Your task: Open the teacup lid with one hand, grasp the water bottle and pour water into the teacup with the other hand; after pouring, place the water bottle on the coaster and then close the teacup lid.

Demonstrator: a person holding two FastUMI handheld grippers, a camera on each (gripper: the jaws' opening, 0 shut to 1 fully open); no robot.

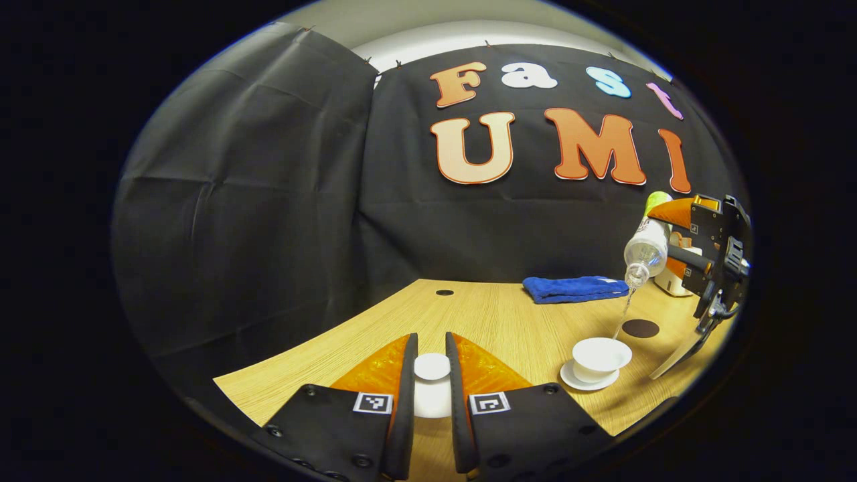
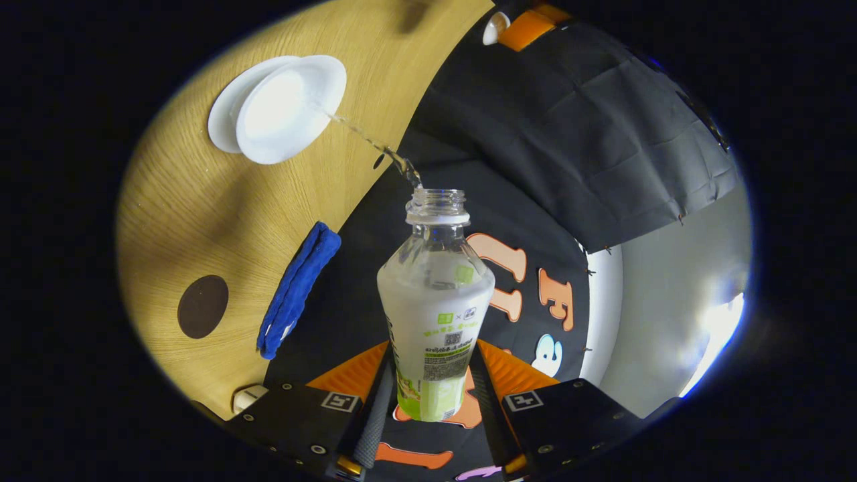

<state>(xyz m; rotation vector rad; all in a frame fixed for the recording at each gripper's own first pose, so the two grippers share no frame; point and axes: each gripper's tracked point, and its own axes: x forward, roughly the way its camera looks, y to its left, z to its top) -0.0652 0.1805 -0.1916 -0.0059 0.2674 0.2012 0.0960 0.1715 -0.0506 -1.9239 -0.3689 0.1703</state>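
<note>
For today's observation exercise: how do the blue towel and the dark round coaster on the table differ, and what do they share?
The blue towel is a folded, oblong, thick cloth; the coaster is a flat dark-brown disc. The towel lies farther back near the wall; the coaster sits nearer the teacup. Both rest on the wooden table with nothing on them.

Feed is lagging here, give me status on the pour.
Left hand-held gripper shut on teacup lid. Right hand-held gripper shut on water bottle, tipped, streaming into open teacup. Coaster free.

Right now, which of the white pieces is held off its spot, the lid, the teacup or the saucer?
The lid, pinched between the left gripper's fingers; the teacup sits open on its saucer, taking water.
</note>
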